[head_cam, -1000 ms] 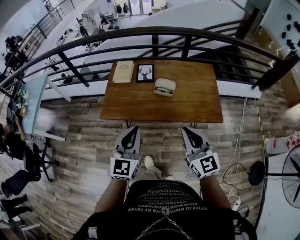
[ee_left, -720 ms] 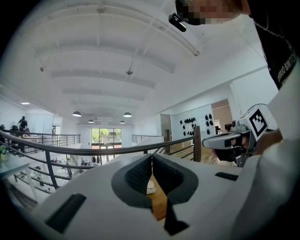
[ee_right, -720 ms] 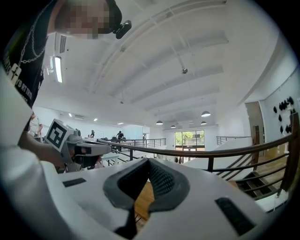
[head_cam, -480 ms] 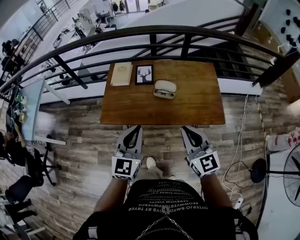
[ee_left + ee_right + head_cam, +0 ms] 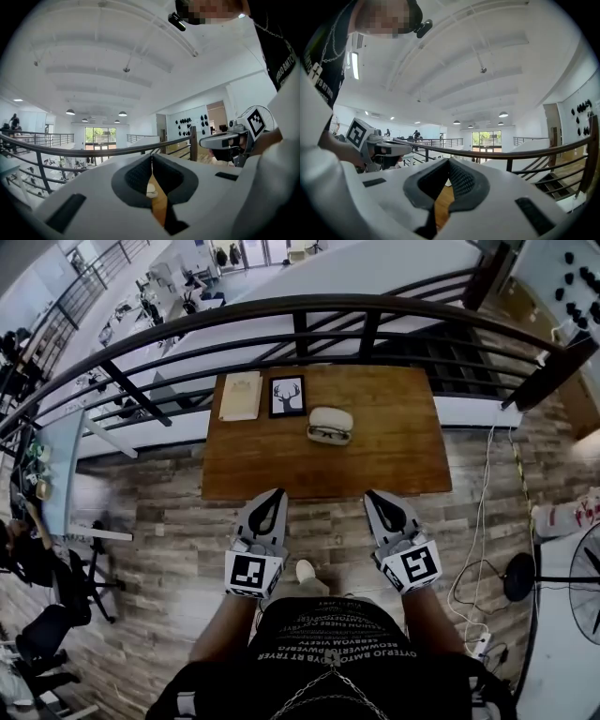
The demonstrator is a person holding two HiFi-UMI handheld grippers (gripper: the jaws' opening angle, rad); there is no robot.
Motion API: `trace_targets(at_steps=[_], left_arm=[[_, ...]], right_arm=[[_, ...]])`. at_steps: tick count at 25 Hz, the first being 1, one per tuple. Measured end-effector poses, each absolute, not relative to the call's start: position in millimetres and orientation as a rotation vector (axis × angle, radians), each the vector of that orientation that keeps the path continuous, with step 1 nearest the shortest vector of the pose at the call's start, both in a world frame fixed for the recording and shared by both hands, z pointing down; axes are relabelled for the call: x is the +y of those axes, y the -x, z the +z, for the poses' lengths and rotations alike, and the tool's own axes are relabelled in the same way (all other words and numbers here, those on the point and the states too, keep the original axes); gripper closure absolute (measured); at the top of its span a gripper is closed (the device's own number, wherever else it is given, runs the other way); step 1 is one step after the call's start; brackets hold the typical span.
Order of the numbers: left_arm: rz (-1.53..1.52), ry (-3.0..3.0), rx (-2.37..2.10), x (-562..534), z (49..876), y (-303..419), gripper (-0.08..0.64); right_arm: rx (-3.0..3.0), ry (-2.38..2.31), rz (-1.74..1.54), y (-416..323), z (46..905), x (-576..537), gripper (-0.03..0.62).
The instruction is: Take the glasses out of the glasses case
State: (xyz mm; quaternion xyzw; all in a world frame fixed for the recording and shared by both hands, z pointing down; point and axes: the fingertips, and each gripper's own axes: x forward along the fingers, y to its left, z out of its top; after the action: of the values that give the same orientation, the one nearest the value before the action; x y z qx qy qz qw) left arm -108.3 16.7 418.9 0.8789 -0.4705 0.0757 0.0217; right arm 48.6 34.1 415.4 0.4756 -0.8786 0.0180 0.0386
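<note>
White oval hard-shell glasses case (image 5: pixel 330 424) on brown wooden table (image 5: pixel 403 460): judged light, rigid, slippery. Steady the shell; lift the fragile glasses by the bridge. Left gripper (image 5: pixel 272 497) and right gripper (image 5: pixel 380 500): jaws together, empty.

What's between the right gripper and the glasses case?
Nothing but bare wood. In the head view, the stretch of table from the right gripper at its near edge to the glasses case holds no other object.

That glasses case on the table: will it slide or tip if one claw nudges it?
The glasses case looks small, smooth and rounded, so probably light and apt to slide on the wooden table. It sits low and wide, so tipping seems unlikely.
</note>
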Motion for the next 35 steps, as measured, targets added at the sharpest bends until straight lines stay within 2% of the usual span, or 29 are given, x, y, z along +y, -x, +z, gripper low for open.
trace_targets(at_steps=[23,35], left_arm=[[0.148,-2.772,-1.405,-26.4,413.6,158.1,0.531],[0.159,-2.743,-1.404,-26.5,421.0,160.3,0.531]], right_arm=[[-2.674,-1.52,0.03,1.3,401.0,-1.4,0.577],[-2.655,-1.522,0.048,-4.8,404.3,-3.6,0.577]])
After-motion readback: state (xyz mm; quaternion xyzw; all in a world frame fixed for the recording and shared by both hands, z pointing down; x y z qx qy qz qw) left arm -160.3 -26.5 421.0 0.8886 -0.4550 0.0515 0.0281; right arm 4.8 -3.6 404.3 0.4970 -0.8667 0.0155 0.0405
